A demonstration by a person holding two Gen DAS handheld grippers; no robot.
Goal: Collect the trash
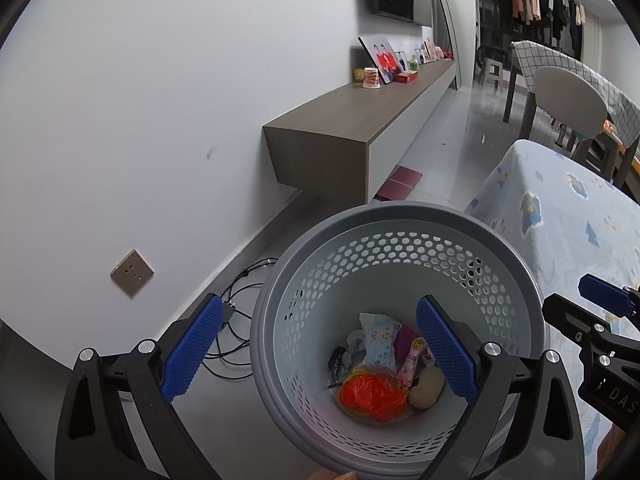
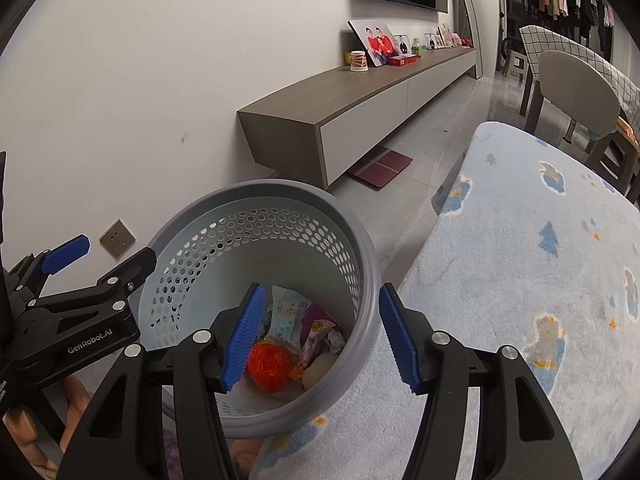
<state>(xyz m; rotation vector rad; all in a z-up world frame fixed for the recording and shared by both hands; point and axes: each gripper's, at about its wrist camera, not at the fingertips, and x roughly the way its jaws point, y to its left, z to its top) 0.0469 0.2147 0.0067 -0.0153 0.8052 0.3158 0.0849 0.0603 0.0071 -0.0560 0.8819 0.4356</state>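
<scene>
A grey perforated waste basket (image 1: 400, 216) stands on the floor beside a rug; it also shows in the right wrist view (image 2: 360, 236). In it lie a red crumpled bag (image 1: 372, 396), a pale wipes packet (image 1: 380, 340), a pink wrapper (image 1: 412, 362) and a beige lump (image 1: 428, 388). My left gripper (image 1: 320, 354) is open and empty above the basket's left rim. My right gripper (image 2: 320, 336) is open and empty above the basket's right rim, with the red bag (image 2: 266, 366) below it. Each gripper shows in the other's view.
A pale blue patterned rug (image 2: 540, 280) lies right of the basket. A low wall cabinet (image 1: 352, 128) carries a paper cup (image 1: 91, 78) and photo frames. Black cables (image 1: 236, 320) and a wall socket (image 1: 132, 274) are left of the basket. A chair (image 1: 568, 100) stands at far right.
</scene>
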